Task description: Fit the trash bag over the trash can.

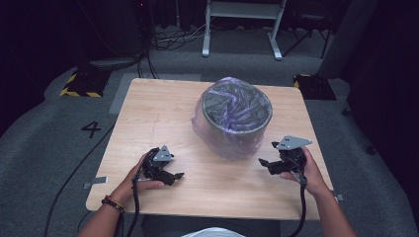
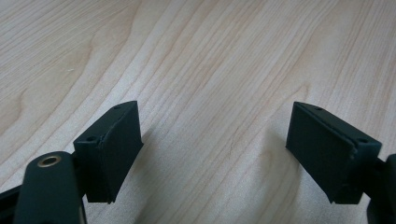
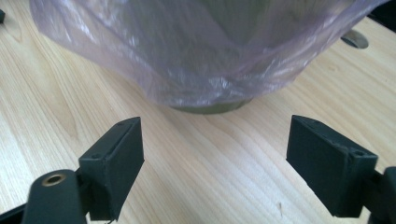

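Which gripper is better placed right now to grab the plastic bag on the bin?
Probably the right gripper: its open jaws face the purple plastic bag over the bin just ahead. The left gripper, also open, looks at bare table.

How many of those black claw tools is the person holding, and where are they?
2. The left gripper rests low on the table, jaws apart over bare wood. The right gripper points at the bag-lined bin, jaws apart, not touching it.
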`<control>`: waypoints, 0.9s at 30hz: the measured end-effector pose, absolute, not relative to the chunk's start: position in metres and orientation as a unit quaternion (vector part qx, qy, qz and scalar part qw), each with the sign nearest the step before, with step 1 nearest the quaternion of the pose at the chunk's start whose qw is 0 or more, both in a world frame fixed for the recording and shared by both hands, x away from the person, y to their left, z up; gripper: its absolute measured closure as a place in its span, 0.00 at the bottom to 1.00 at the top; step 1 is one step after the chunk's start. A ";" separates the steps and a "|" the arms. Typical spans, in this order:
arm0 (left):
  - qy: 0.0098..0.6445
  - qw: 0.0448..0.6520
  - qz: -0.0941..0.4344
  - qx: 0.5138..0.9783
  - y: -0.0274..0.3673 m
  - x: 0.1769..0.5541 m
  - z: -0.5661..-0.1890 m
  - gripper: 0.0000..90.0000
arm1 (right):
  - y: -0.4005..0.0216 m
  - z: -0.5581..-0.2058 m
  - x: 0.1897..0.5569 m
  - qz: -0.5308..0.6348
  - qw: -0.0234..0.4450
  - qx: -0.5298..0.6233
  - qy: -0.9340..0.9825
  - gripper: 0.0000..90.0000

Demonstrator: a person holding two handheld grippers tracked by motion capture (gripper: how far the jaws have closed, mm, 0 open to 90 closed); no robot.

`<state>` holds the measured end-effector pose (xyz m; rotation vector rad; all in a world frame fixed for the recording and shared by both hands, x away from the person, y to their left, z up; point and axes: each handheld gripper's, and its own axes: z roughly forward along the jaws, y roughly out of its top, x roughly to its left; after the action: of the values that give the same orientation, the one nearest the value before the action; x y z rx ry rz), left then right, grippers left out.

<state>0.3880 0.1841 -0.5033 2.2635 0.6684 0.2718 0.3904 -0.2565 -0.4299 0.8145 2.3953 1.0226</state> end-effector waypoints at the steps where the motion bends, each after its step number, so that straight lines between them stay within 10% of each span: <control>1: 0.261 0.374 0.106 0.884 0.184 0.388 -0.503 0.20 | -0.258 -0.433 0.389 0.365 0.205 0.294 0.859 0.21; 27: 0.261 0.374 0.106 0.884 0.184 0.388 -0.503 0.20 | -0.289 -0.470 0.377 0.346 0.193 0.339 0.853 0.22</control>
<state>0.3880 0.1841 -0.5033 2.2635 0.6693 0.2717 0.3772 -0.2888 -0.4698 0.9498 2.3939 0.9709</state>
